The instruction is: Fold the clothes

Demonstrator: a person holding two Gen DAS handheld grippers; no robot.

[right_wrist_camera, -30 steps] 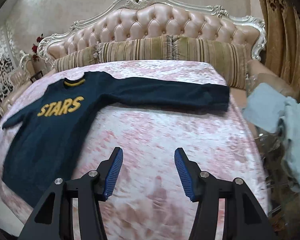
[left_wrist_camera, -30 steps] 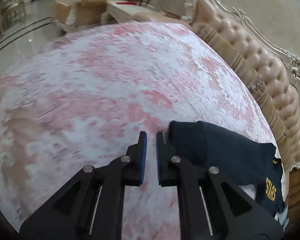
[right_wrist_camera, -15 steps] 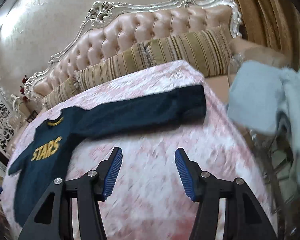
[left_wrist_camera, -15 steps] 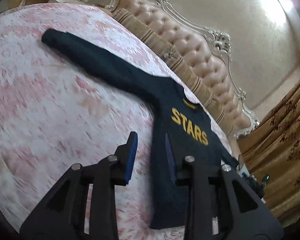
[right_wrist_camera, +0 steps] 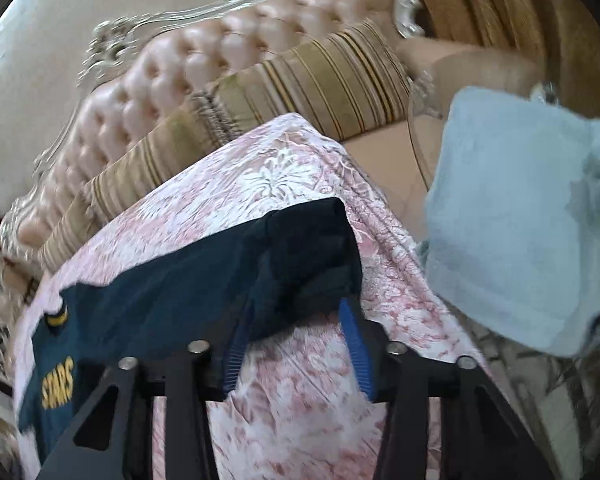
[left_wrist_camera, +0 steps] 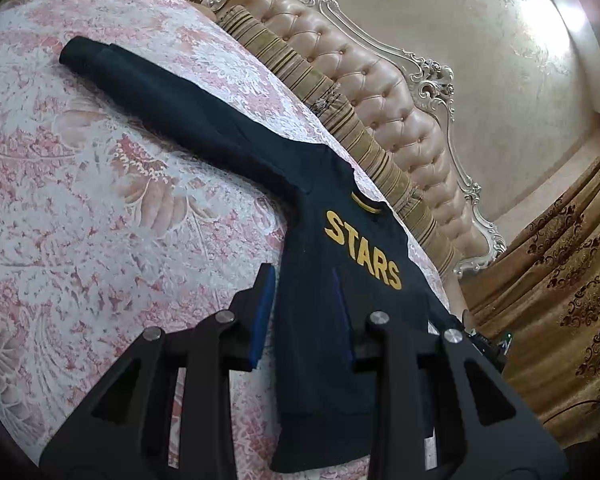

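Left wrist view: the navy sweater (left_wrist_camera: 340, 280) lies flat on the pink bedspread (left_wrist_camera: 100, 220), one sleeve stretched away from the "STARS" lettering (left_wrist_camera: 362, 249). The left gripper (left_wrist_camera: 304, 312) stands wide, empty, over the sweater's side. A shallow pinch here could catch the bedspread too.

Right wrist view: the right gripper (right_wrist_camera: 296, 344) gapes wide at the other sleeve's cuff (right_wrist_camera: 312, 252), holding nothing. That cuff lies near the bed's edge and might slide off. A tufted headboard (right_wrist_camera: 172, 64), striped bolster (right_wrist_camera: 300, 80) and light-blue cloth (right_wrist_camera: 520, 216) lie beyond the sweater.
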